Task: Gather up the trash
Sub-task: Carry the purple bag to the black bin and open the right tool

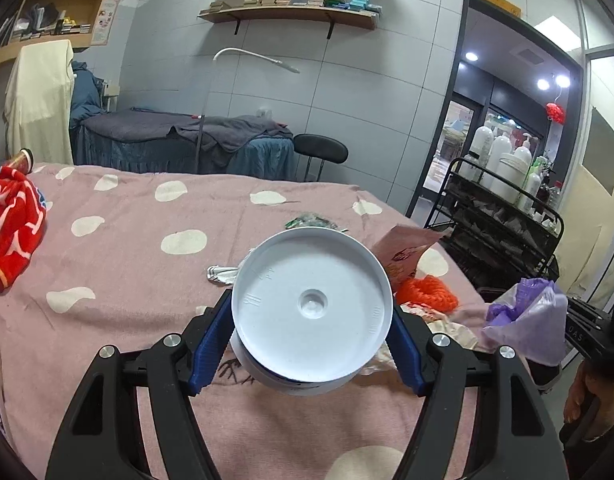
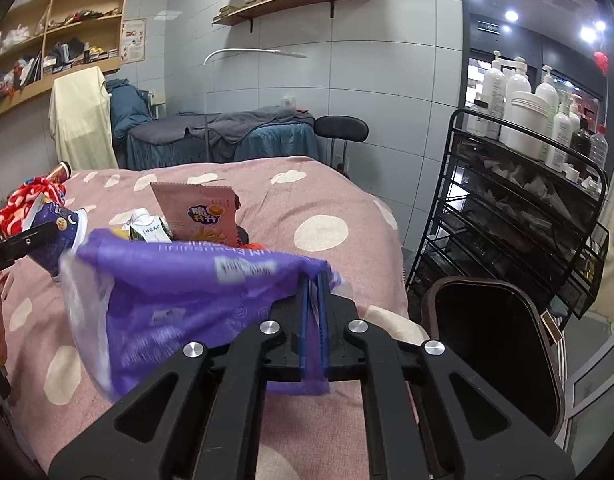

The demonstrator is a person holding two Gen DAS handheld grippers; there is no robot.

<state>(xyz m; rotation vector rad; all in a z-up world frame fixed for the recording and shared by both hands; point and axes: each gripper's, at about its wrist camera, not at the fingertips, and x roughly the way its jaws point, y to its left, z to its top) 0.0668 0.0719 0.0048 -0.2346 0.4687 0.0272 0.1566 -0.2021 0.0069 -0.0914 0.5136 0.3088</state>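
In the left wrist view, the left tongs (image 1: 311,316) gripped a round white cup (image 1: 307,308) by its sides at lower centre, its flat base turned to the camera with a small moulded dimple in the middle — the blue pads pressed on either side. In the right wrist view the same cup (image 2: 59,228) showed at the left edge, dark blue with printed stars and a white rim. The right tongs (image 2: 313,320) were clenched on a thin purple plastic bag (image 2: 179,292), part clear, with white lettering; the film was pinched between the blue pads and hung blurred across the lower left. Behind the bag a pink snack packet (image 2: 203,212) stood on the pink, white-spotted bed (image 2: 319,208) — a dark bin (image 2: 499,336) sat at lower right.
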